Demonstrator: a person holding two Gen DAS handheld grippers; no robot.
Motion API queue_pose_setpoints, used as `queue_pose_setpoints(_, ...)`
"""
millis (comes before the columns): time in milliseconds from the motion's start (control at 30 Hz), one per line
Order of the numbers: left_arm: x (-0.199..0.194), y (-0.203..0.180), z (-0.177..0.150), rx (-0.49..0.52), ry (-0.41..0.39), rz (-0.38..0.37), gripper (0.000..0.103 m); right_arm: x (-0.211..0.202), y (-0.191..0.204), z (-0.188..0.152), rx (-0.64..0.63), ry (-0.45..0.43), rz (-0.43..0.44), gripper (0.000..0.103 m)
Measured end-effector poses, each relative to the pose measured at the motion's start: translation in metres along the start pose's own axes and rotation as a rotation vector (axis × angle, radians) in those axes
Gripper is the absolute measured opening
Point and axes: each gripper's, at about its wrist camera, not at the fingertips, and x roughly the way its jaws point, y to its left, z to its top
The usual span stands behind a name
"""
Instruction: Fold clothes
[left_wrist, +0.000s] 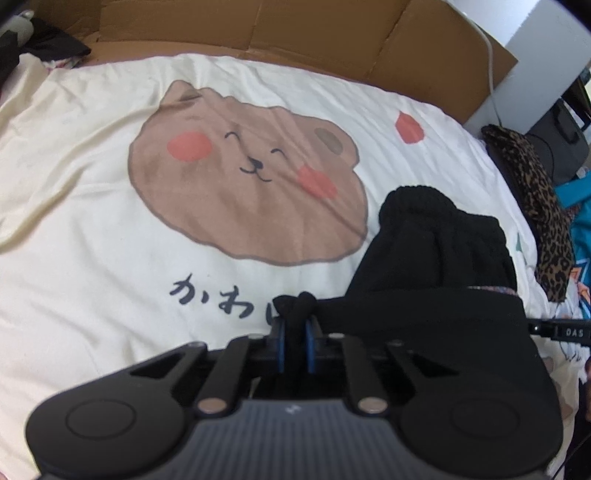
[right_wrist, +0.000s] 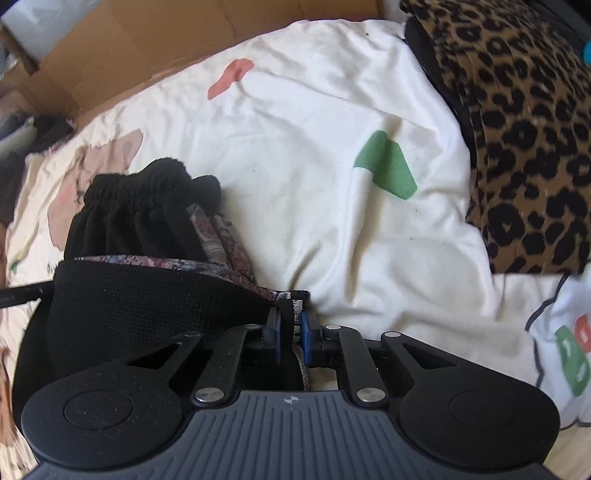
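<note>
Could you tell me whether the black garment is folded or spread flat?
Neither: the black garment hangs bunched between left tool and right tool.

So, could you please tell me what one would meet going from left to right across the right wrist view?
Black garment → right tongs, shut on its patterned edge → green patch on the white bedding → leopard-print fabric.
</note>
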Motion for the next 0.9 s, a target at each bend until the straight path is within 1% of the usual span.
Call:
queue_pose_setpoints(67, 0.002, 0.002, 0.001, -0.005, 0.005, -0.008, 0.012, 0.002, -0.003, 0.000, 0.048, 0.005, 0.004, 0.010)
queue_pose_setpoints(100, 0.002, 0.005, 0.001, -0.029, 0.012, -0.017, 0.012, 0.002, -0.004, 0.000, 0.075, 0.009, 0.004, 0.009)
queue_pose_setpoints(133, 0.003, 0.007, 0.003, -0.051, 0.024, -0.021, 0.011, 0.003, -0.003, 0.002, 0.082, 0.020, -0.004, 0.009)
queue_pose_setpoints(167, 0.003, 0.008, 0.006, -0.072, 0.036, -0.024, 0.011, 0.004, 0.002, 0.006, 0.056, 0.041, -0.020, 0.008)
queue_pose_setpoints(233, 0.004, 0.006, 0.010, -0.090, 0.065, -0.003, 0.010, 0.007, 0.008, 0.014, -0.003, 0.083, -0.037, 0.008)
queue_pose_setpoints(333, 0.003, -0.002, 0.016, -0.104, 0.094, 0.045, 0.009, 0.008, 0.009, 0.020, -0.003, 0.122, -0.039, 0.007)
queue_pose_setpoints(400, 0.001, -0.009, 0.018, -0.101, 0.100, 0.080, 0.008, 0.004, 0.012, 0.022, -0.004, 0.130, -0.051, 0.006)
queue_pose_setpoints(467, -0.004, -0.014, 0.019, -0.100, 0.099, 0.112, 0.008, -0.005, 0.014, 0.023, 0.003, 0.113, -0.056, 0.006)
queue_pose_setpoints(567, -0.020, -0.018, 0.019, -0.116, 0.081, 0.143, 0.008, -0.023, 0.008, 0.021, 0.063, 0.070, -0.040, 0.006)
queue_pose_setpoints(633, -0.035, -0.019, 0.018, -0.123, 0.065, 0.152, 0.008, -0.036, 0.004, 0.017, 0.098, 0.043, -0.026, 0.006)
queue_pose_setpoints(767, -0.066, -0.025, 0.018, -0.121, 0.036, 0.157, 0.008, -0.065, 0.006, 0.008, 0.114, -0.013, -0.012, 0.006)
queue_pose_setpoints(900, -0.097, -0.043, 0.019, -0.102, 0.007, 0.175, 0.008, -0.092, 0.012, -0.001, 0.114, -0.068, 0.011, 0.006)
